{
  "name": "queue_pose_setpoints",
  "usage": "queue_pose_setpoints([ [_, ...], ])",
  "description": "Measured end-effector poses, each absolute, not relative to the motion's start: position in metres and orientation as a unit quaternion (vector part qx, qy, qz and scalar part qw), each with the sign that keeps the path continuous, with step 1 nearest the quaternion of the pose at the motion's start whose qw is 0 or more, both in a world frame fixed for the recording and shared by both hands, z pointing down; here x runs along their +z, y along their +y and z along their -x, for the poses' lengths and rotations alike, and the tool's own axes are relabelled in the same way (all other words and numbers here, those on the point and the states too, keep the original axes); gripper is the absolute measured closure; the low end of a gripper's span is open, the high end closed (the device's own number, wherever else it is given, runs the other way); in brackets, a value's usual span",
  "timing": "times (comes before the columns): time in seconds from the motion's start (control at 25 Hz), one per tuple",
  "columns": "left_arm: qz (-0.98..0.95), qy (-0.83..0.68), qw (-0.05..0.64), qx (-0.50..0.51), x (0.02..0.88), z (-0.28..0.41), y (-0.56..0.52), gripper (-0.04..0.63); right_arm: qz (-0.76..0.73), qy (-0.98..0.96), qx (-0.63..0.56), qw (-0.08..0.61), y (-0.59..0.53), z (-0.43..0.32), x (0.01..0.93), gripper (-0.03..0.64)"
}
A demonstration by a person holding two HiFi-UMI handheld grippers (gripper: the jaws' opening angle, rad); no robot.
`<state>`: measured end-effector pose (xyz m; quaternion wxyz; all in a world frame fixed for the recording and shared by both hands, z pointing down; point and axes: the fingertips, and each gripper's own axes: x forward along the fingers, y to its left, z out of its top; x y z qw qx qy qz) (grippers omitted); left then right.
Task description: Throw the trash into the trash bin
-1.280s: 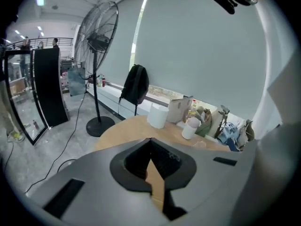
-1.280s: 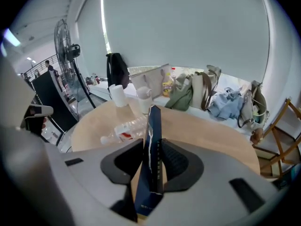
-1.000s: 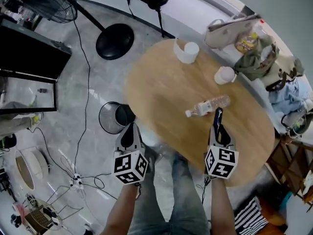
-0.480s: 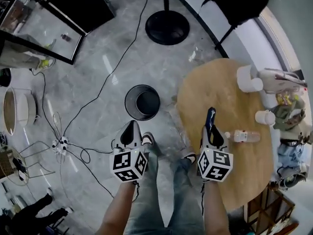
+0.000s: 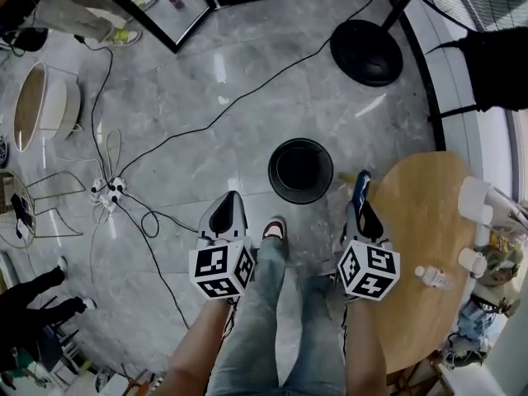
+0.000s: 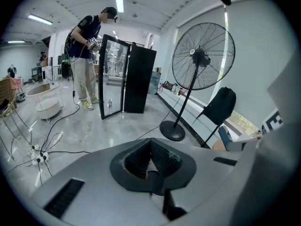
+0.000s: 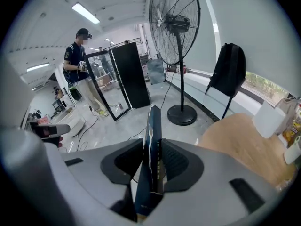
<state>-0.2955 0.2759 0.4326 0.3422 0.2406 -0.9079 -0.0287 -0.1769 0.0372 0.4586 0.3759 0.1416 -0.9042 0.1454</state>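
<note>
The black round trash bin stands on the grey floor, just ahead of and between my two grippers in the head view. My right gripper is shut on a flat dark-blue wrapper that sticks up out of the jaws; its tip hangs near the bin's right rim. My left gripper is shut with nothing in it and sits left of the bin. The bin is hidden in both gripper views.
A round wooden table is at my right with a plastic bottle and white cups. A fan's black base, cables and a power strip lie on the floor. Another person stands by a glass-door cabinet.
The view and both grippers have swung left, away from the table toward the floor. The bin now lies right ahead. The wrapper stays in the right gripper; the bottle remains on the table.
</note>
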Motion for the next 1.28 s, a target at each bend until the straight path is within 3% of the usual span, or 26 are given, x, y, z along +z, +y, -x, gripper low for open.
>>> queue_pose_setpoints([
  [0.52, -0.203, -0.905, 0.371, -0.034, 0.530, 0.366, 0.330, 0.586, -0.078, -0.896, 0.116, 0.421, 0.085, 0.275, 0.572, 0.489],
  [0.92, -0.196, -0.882, 0.427, -0.037, 0.615, 0.351, 0.333, 0.586, -0.084, -0.871, 0.151, 0.459, 0.089, 0.276, 0.658, 0.483],
  [1.0, -0.198, -0.881, 0.428, -0.037, 0.617, 0.348, 0.333, 0.586, -0.083, -0.872, 0.152, 0.458, 0.091, 0.276, 0.663, 0.465],
  [1.12, -0.203, -0.879, 0.429, -0.036, 0.613, 0.346, 0.332, 0.586, -0.081, -0.869, 0.159, 0.462, 0.095, 0.273, 0.664, 0.357],
  [1.28, -0.208, -0.881, 0.423, -0.030, 0.609, 0.346, 0.326, 0.586, -0.089, -0.867, 0.165, 0.461, 0.092, 0.267, 0.664, 0.357],
])
